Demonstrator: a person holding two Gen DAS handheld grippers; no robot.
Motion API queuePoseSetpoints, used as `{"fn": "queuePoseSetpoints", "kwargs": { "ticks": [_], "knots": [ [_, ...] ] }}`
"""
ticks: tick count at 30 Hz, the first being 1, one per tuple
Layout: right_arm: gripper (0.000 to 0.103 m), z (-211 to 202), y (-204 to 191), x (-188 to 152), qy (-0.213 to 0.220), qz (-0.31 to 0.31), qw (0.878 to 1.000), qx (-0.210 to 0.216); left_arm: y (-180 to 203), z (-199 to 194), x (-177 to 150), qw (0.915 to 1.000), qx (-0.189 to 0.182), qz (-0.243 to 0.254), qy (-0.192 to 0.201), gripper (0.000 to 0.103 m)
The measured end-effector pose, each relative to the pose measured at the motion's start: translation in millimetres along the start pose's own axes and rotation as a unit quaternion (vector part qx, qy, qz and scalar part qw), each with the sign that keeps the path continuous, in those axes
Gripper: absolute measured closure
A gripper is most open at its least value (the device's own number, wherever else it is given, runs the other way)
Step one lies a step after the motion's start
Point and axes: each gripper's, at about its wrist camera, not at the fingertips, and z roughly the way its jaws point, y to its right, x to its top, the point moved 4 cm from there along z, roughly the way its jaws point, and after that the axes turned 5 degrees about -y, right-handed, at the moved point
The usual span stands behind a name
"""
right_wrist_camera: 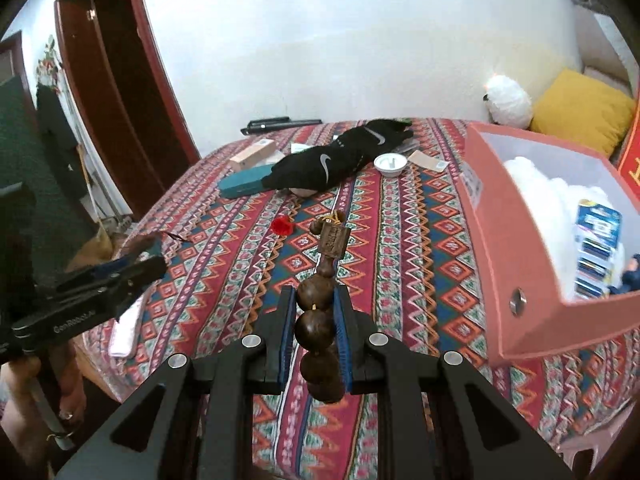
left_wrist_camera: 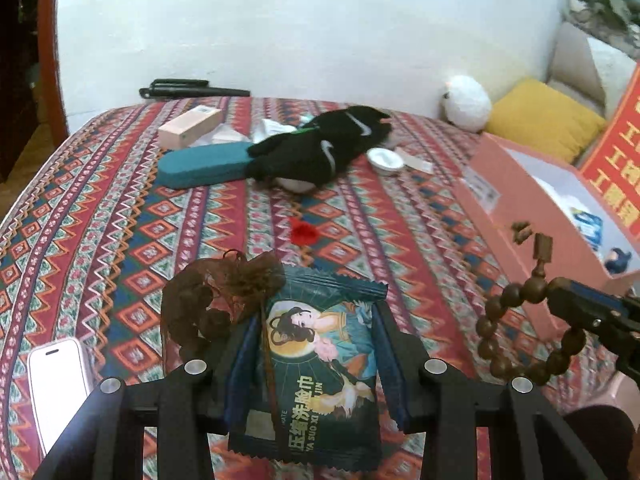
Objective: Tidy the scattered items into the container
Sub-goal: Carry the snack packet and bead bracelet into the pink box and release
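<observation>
Few items in the box (right_wrist_camera: pixel 520 248) so far. Left gripper (left_wrist_camera: pixel 316 344) clamped on packet (left_wrist_camera: pixel 320 372); right gripper (right_wrist_camera: pixel 316 320) pinching beads (right_wrist_camera: pixel 316 328) beside box. Socks (right_wrist_camera: pixel 332 160), case (left_wrist_camera: pixel 204 162), phone (left_wrist_camera: pixel 58 384) left.

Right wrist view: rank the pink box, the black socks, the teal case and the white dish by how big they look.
1. pink box, though it is nearest the camera
2. black socks
3. teal case, partly covered by the socks
4. white dish
</observation>
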Motion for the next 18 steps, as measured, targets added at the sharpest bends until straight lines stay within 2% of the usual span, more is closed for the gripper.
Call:
{"fn": "queuePoseSetpoints", "kwargs": {
  "ticks": [10, 18],
  "knots": [
    [0.083, -91.0, 8.5, -39.3, 0.042, 0.005, 0.999, -0.017, 52.7, -42.8, -26.5, 0.9986, -0.038, 0.035, 0.011, 0.057],
    [0.083, -144.5, 35.5, -69.8, 0.064, 0.031, 0.996, -0.045, 125.6, -60.5, -42.5, 0.9916, -0.085, 0.097, 0.011, 0.057]
  ]
}}
